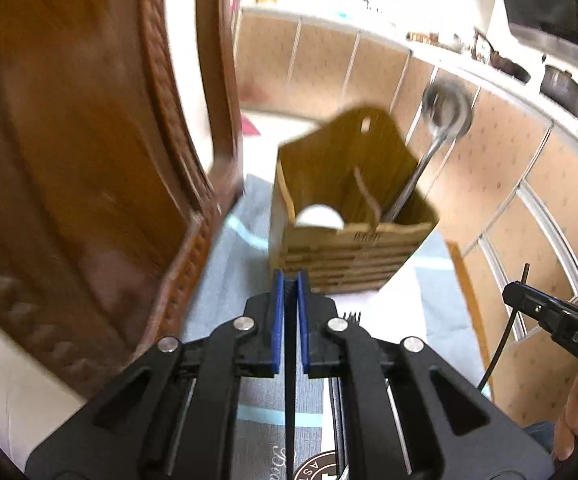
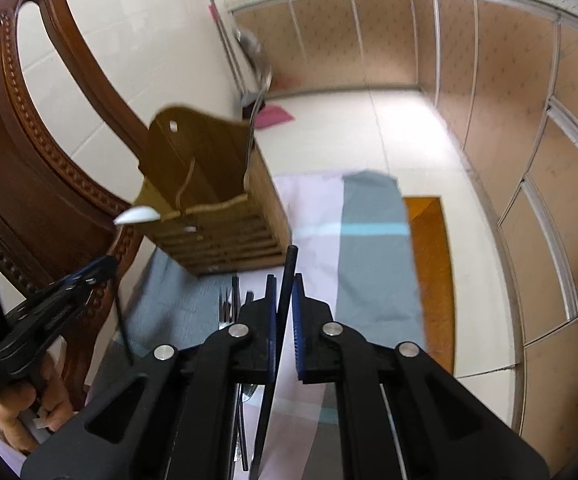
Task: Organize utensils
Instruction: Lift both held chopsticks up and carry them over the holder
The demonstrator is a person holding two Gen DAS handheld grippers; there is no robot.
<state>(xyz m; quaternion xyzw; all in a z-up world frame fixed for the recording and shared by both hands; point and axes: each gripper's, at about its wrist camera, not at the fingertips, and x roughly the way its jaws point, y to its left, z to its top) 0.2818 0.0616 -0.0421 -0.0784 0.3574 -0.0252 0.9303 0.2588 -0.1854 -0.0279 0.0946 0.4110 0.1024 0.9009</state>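
- Left gripper (image 1: 289,280): blue-padded fingers drawn narrow, clamped on a thin black chopstick (image 1: 289,360) that runs straight down between the pads toward the camera.
- Right gripper (image 2: 287,280): fingers likewise narrow, clamped on a second black chopstick (image 2: 285,300); its tip stands just above the pads and it leans slightly left.
- Landmark: the wooden utensil holder (image 1: 349,248), a slatted box with a tall back panel, standing on a striped cloth (image 1: 225,280).
- Left gripper position: directly in front of the holder, fingertips near its slatted front face; contact cannot be judged through the blur.
- Right gripper position: in front of the holder and to its right, apart from it, over the cloth.
- Holder contents: a metal ladle (image 1: 445,116) stands in the right compartment, bowl up, handle leaning against the right wall; a white spoon (image 1: 320,216) shows at the front rim of the left compartment.
- Beside the holder, left: a carved wooden chair (image 1: 89,160), close to the holder's side.
- On the cloth, in front of the holder: dark utensils including a fork (image 2: 225,308), partly hidden by the right gripper.
- Behind the holder: kitchen cabinets (image 2: 369,40) across a pale floor.
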